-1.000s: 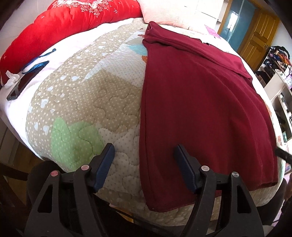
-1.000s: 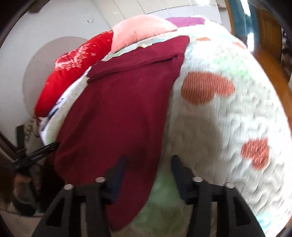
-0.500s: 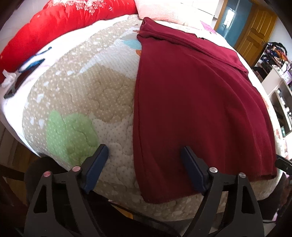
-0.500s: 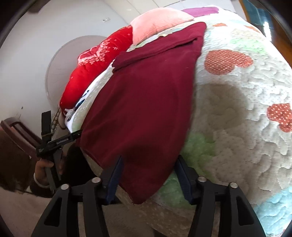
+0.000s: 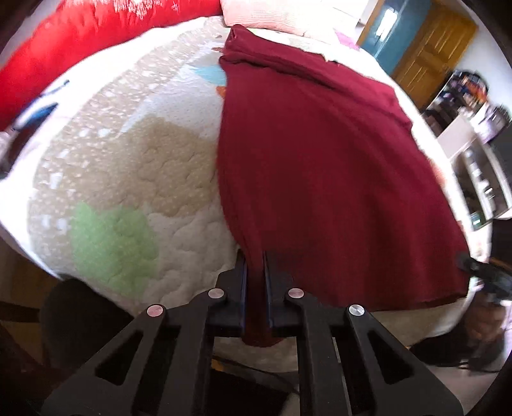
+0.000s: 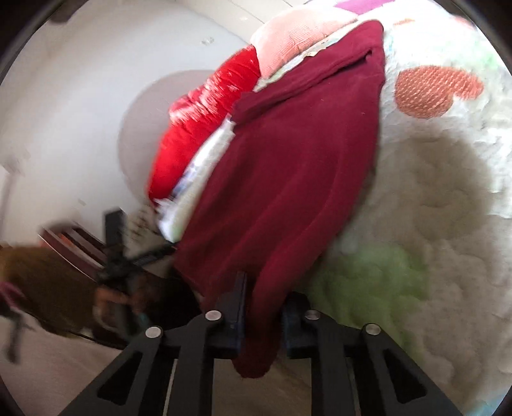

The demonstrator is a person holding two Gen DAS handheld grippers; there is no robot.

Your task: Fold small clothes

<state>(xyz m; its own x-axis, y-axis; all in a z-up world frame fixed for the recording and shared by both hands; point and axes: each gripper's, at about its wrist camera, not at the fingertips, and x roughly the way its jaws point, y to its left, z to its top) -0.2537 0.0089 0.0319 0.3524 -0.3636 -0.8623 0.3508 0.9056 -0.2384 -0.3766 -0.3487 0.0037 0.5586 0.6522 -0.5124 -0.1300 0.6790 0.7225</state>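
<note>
A dark red garment (image 5: 320, 166) lies spread lengthwise on the quilted bed, its far end folded over near the pillows. My left gripper (image 5: 255, 265) is shut on the garment's near left corner at the bed's edge. In the right wrist view the same garment (image 6: 294, 166) runs away from me, and my right gripper (image 6: 262, 288) is shut on its near right corner, with cloth bunched and hanging between the fingers. The right gripper also shows at the far right of the left wrist view (image 5: 480, 272).
The patchwork quilt (image 5: 134, 179) covers the bed. A red duvet (image 5: 80, 41) and a pink pillow (image 5: 272, 16) lie at the head. A white wall (image 6: 80, 112) is to the left; shelves (image 5: 476, 166) and a wooden door (image 5: 428, 54) stand to the right.
Both grippers were open over the garment's near corners; they have moved in and shut on the corners. The views are blurred from motion.
</note>
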